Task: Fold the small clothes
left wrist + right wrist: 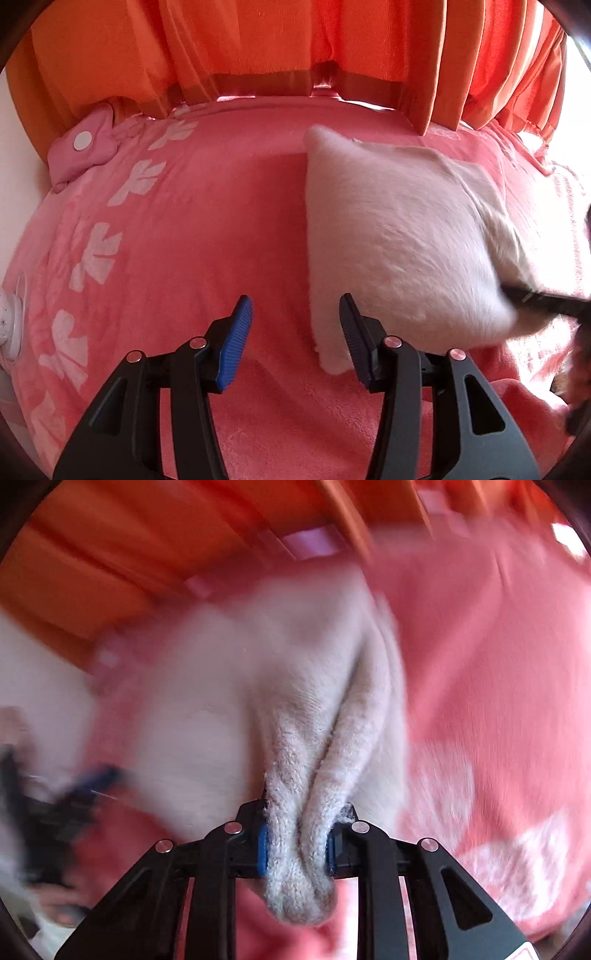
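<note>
A small white knitted garment (399, 236) lies folded on the pink blanket (207, 229), right of centre in the left wrist view. My left gripper (295, 314) is open and empty, its right finger (354, 332) beside the garment's near left corner. My right gripper (297, 843) is shut on a bunched edge of the white garment (295, 709), gathered between its pads. It shows in the left wrist view as a dark blurred shape (543, 295) at the garment's right edge. The right wrist view is motion-blurred.
Orange curtains (258, 48) hang along the far side of the bed. A small pink cloth item with a white dot (83, 147) lies at the far left. The blanket has white leaf prints (96, 254) along its left side.
</note>
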`<state>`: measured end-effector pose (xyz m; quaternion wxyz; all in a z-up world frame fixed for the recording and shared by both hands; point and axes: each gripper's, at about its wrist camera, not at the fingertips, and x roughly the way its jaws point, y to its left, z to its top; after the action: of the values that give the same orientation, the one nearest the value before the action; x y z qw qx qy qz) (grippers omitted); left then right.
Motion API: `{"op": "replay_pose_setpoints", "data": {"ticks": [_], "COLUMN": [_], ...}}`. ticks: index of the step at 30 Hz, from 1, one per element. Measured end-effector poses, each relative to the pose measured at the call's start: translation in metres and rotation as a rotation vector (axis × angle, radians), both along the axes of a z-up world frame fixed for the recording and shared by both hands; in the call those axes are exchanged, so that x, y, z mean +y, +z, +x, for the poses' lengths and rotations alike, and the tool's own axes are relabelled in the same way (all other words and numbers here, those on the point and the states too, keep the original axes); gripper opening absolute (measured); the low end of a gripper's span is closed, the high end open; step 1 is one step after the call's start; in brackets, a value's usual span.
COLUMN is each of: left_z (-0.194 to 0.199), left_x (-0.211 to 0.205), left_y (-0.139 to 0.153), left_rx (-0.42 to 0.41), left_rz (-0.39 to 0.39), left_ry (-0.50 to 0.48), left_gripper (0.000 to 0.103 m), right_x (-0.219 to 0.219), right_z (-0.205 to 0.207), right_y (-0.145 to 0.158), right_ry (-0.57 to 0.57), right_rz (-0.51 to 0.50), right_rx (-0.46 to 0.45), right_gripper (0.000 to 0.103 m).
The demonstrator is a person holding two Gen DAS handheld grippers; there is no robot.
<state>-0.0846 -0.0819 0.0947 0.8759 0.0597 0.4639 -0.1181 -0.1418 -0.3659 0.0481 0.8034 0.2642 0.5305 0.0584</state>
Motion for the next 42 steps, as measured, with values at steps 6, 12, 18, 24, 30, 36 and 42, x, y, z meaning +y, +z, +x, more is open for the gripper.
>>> {"op": "replay_pose_setpoints", "data": {"ticks": [6, 12, 18, 24, 30, 36, 42], "left_z": [0.014, 0.023, 0.026, 0.019, 0.022, 0.027, 0.063], "left_x": [0.012, -0.003, -0.021, -0.029, -0.023, -0.024, -0.010], "left_y": [0.001, 0.011, 0.006, 0.004, 0.000, -0.009, -0.021], "left_rx": [0.027, -0.030, -0.005, -0.042, -0.043, -0.017, 0.115], "left_rz": [-0.102, -0.045, -0.085, -0.040, -0.049, -0.075, -0.275], "left_ry": [0.019, -0.002, -0.029, -0.041, -0.030, -0.044, -0.050], "left_gripper": [0.075, 0.075, 0.076, 0.076, 0.079, 0.081, 0.089], "right_x": [-0.018, -0.019, -0.018, 0.006, -0.015, -0.043, -0.041], "right_z": [-0.016, 0.002, 0.055, 0.068, 0.055, 0.032, 0.019], "right_y": [0.042, 0.040, 0.028, 0.105, 0.074, 0.031, 0.022], "right_ry": [-0.076, -0.076, -0.073, 0.028, -0.020, -0.121, -0.061], "right_rz": [-0.053, -0.051, -0.058, -0.051, -0.172, -0.083, -0.014], "right_rx": [-0.139, -0.126, -0.087, -0.296, -0.235, -0.140, -0.084], "right_gripper": [0.061, 0.062, 0.064, 0.011, 0.010, 0.023, 0.070]}}
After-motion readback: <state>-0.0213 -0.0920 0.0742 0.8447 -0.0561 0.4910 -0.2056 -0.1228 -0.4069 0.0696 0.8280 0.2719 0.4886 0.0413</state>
